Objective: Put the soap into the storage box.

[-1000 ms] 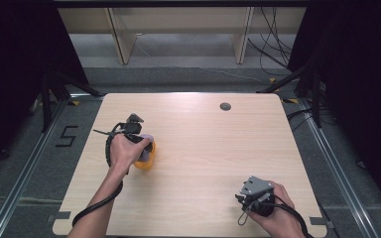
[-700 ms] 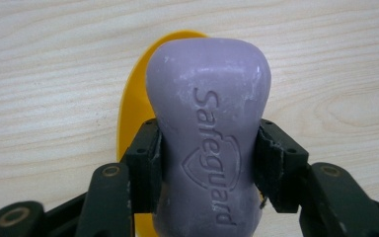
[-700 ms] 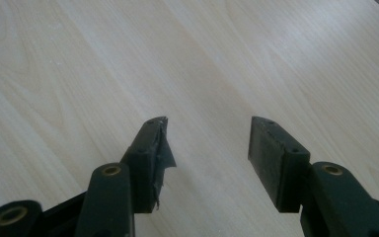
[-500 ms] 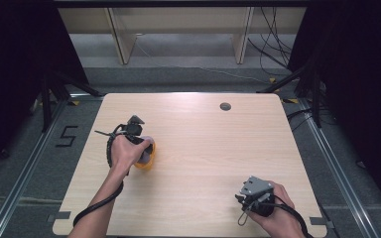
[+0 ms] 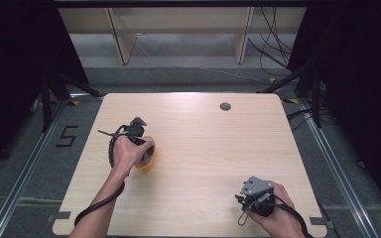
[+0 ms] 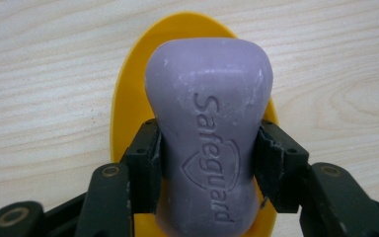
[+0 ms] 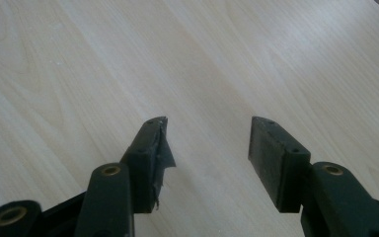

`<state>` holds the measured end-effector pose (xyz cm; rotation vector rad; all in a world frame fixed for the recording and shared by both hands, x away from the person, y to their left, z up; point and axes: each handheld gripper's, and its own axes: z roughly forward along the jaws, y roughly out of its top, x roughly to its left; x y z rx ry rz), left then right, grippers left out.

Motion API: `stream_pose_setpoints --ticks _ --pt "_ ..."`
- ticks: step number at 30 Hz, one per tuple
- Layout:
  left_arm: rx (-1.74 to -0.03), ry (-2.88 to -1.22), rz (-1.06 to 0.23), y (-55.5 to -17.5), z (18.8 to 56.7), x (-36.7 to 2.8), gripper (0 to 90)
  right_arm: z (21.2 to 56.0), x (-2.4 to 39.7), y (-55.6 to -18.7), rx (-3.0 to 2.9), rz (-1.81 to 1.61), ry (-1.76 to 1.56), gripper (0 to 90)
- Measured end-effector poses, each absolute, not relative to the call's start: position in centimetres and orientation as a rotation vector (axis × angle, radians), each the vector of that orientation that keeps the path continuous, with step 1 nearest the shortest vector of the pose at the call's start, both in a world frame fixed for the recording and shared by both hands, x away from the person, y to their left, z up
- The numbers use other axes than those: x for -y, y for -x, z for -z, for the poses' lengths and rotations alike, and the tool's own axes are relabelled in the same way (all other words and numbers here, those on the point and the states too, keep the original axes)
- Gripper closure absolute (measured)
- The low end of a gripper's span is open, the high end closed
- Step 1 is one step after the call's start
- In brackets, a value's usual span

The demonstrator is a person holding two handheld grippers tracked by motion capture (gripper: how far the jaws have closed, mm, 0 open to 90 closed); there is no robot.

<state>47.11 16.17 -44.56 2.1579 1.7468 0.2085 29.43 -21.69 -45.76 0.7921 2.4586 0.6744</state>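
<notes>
Left gripper [image 5: 140, 130], high view: table's [image 5: 203, 148] left half, hand [image 5: 128, 151] over it, forearm from near edge; right gripper [image 5: 254, 194] idle near-right.

Left gripper view: jaws clamp purple soap bar [image 6: 209, 133] at its waist over yellow dish [image 6: 128, 103]. Keep squeeze even, move level.

Right gripper view: jaws apart, holding nothing, above bare wood.

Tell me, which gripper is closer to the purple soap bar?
Left. The left gripper is clamped on the sides of the soap bar, which sits over the yellow dish. The right gripper is open, far off by the table's near right corner.
</notes>
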Motion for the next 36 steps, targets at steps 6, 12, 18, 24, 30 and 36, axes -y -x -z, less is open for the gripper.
stream_pose_setpoints --ticks 6,12,18,24,30,36 --pt "-1.746 -2.165 -0.218 -47.1 44.7 -16.1 48.9 45.8 21.7 -29.5 -2.462 -0.675 -0.789 49.5" --pt "-1.741 -2.183 -0.232 -47.1 44.8 -15.9 48.8 45.8 21.6 -29.4 -2.459 -0.673 -0.793 49.5" --pt "-1.731 -2.183 -0.245 -47.1 44.9 -16.0 46.6 45.8 21.6 -29.4 -2.458 -0.674 -0.792 49.4" --pt "-1.708 -2.153 -0.288 -46.7 43.8 -15.9 42.8 45.9 21.6 -29.4 -2.454 -0.677 -0.792 49.4" --pt "-1.663 -2.103 -0.333 -46.0 43.0 -16.2 42.0 45.9 21.6 -29.4 -2.455 -0.676 -0.791 49.3" --pt "-1.584 -2.112 -0.379 -44.8 41.7 -16.6 40.3 45.8 21.6 -29.4 -2.456 -0.674 -0.793 49.3"
